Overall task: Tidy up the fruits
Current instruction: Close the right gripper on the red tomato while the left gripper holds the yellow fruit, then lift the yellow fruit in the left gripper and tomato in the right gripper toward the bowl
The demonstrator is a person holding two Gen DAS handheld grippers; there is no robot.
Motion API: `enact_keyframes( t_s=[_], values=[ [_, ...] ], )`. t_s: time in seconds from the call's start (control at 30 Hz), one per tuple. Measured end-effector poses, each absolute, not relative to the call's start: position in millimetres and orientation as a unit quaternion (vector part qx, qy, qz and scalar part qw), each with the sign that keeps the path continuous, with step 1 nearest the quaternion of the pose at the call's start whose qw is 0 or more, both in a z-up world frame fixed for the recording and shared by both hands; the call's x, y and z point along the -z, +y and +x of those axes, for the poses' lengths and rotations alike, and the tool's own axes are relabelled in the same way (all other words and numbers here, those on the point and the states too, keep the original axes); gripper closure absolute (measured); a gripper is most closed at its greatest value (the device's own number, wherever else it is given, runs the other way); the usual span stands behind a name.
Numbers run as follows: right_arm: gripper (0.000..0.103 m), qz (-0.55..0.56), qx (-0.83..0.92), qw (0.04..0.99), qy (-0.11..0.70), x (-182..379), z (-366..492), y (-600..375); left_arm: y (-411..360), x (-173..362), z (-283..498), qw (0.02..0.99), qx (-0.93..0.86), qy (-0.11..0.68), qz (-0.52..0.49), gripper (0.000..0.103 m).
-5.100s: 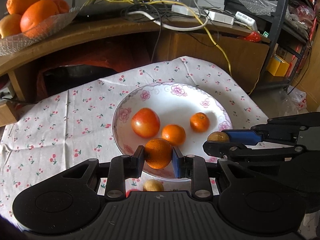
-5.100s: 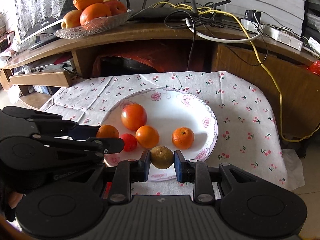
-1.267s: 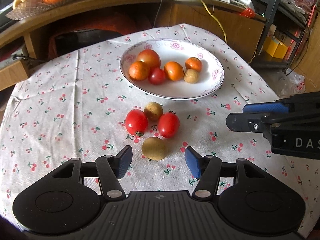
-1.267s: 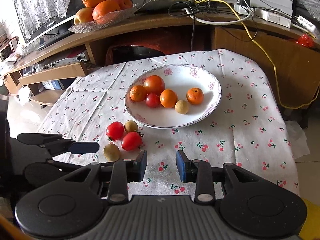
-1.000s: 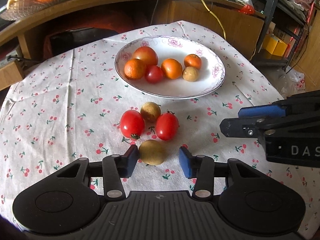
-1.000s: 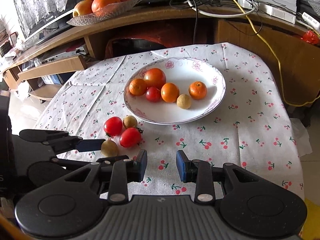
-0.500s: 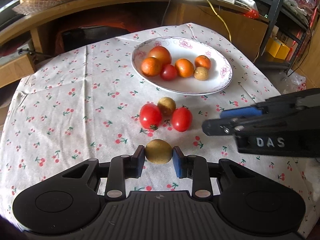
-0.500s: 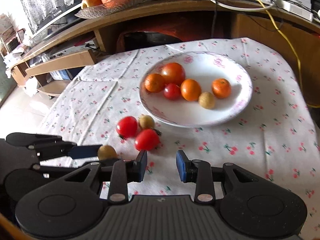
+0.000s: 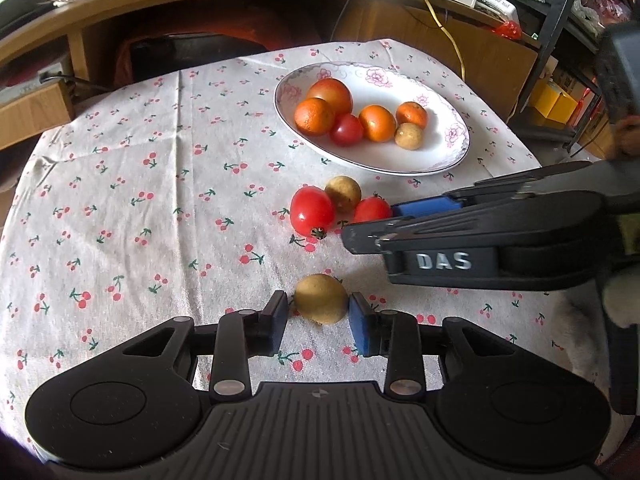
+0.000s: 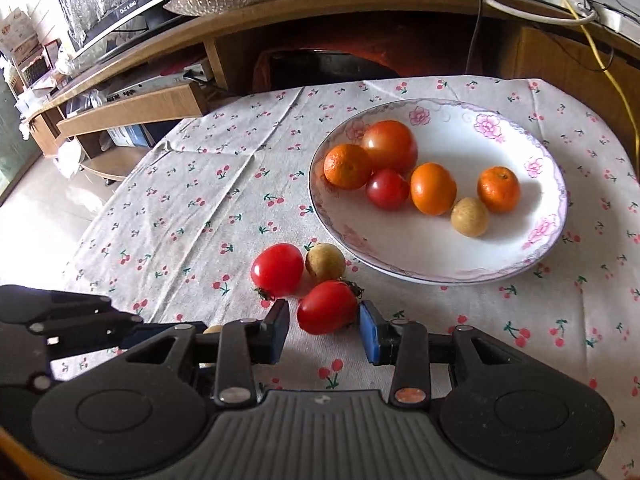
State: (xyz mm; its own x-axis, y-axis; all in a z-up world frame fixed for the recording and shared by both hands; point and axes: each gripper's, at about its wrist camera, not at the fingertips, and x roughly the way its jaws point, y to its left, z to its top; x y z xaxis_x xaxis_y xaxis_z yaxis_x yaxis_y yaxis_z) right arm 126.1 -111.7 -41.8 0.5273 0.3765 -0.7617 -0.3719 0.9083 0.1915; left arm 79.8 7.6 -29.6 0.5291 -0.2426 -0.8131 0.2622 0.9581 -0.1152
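Since a moment ago the right tool (image 10: 324, 330) has advanced to straddle, half-wide, a red tomato (image 10: 327, 307) on the worktop, while the left tool (image 9: 319, 320) pinches a brown fruit (image 9: 321, 298); next, close, then lift toward the plate (image 10: 544, 244) ahead

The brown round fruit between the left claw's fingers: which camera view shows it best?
The left wrist view. There the brown fruit sits whole and unhidden between the left claw pads, above the cherry-print cloth. The right wrist view shows only a small sliver of it, behind the right claw's frame.
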Motion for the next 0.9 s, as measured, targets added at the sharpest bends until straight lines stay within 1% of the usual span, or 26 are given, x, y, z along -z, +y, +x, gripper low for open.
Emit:
enact_keyframes(
  t_s=[0.13, 0.23, 0.3, 0.4, 0.43, 0.47, 0.9],
  values=[
    [0.066, -0.010, -0.214, 0.877, 0.430, 41.7, 127.0, -108.5, 8.0, 30.0, 79.3, 0.875, 0.143, 0.462, 0.013, 0.058],
    [0.072, -0.026, -0.208, 0.879, 0.427, 41.5, 123.8, -108.6, 5.3, 29.7, 78.7, 0.876, 0.143, 0.460, 0.017, 0.057],
    [0.073, -0.027, -0.208, 0.878, 0.431, 40.4, 122.1, -110.4, 3.4, 30.1, 79.1, 0.877, 0.141, 0.460, 0.023, 0.057],
    [0.074, -0.034, -0.207, 0.876, 0.434, 39.5, 118.1, -113.6, 1.7, 30.2, 79.8, 0.877, 0.142, 0.459, 0.027, 0.059],
    [0.074, -0.035, -0.206, 0.876, 0.435, 38.9, 116.4, -114.9, 1.4, 30.1, 80.2, 0.876, 0.142, 0.460, 0.027, 0.063],
    [0.074, -0.036, -0.206, 0.875, 0.436, 38.4, 114.3, -116.5, 1.3, 29.8, 80.3, 0.876, 0.143, 0.460, 0.027, 0.063],
    [0.074, -0.051, -0.179, 0.870, 0.457, 26.4, 56.7, -157.0, -10.3, 23.7, 55.0, 0.870, 0.160, 0.464, 0.044, 0.065]
  ],
)
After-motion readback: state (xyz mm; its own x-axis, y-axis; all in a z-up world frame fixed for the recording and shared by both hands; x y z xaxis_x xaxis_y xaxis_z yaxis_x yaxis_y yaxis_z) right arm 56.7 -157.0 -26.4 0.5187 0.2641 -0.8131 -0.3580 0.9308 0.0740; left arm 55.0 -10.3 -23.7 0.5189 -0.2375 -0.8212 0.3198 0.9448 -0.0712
